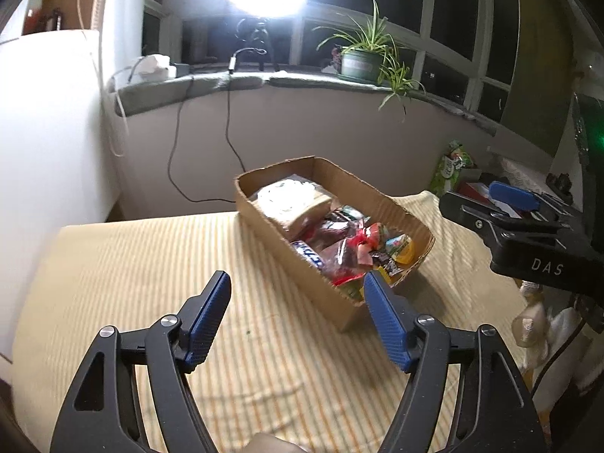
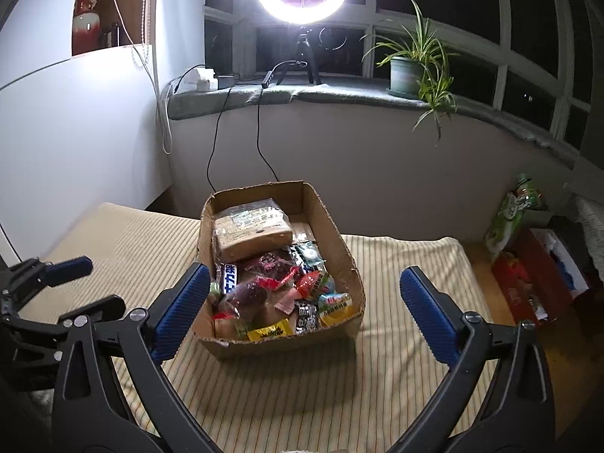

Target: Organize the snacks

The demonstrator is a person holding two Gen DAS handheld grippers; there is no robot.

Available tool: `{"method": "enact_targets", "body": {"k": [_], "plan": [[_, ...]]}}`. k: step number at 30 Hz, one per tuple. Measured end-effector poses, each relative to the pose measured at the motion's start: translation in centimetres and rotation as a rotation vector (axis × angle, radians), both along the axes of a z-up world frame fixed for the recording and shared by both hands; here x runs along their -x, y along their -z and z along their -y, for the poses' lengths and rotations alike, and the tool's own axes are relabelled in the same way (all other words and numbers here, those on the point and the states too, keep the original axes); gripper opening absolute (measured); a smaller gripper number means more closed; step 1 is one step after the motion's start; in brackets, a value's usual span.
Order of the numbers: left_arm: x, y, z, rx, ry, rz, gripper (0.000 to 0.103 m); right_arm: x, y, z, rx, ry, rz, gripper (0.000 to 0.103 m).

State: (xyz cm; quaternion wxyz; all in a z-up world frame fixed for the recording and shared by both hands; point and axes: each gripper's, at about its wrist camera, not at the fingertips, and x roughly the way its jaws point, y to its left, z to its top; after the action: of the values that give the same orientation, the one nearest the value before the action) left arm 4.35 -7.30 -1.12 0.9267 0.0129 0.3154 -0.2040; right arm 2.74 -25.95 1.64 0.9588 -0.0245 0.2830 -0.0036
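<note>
Beyond both grippers' empty spread jaws, the snack-filled cardboard box point(image 2: 339, 249) sits.

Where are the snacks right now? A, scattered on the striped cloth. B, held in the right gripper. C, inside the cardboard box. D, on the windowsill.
C: the snacks lie piled inside the cardboard box, and the cloth around it is bare.

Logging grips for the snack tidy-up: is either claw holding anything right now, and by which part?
Nothing is held: left claw and right claw both stand open and empty.
</note>
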Motion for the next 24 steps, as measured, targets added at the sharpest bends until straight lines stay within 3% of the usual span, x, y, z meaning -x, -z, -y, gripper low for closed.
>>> {"method": "enact_targets", "body": {"k": [5, 24], "plan": [[1.1, -0.3, -0.8, -0.006, -0.027, 0.018, 0.078, 1.3, -0.1, -0.6, -0.002, 0.002, 0.016, 0.103], [2.1, -1.1, -1.0, -0.009, -0.044, 0.048, 0.078, 2.0, 0.2, -0.6, -0.026, -0.008, 0.004, 0.103]]}}
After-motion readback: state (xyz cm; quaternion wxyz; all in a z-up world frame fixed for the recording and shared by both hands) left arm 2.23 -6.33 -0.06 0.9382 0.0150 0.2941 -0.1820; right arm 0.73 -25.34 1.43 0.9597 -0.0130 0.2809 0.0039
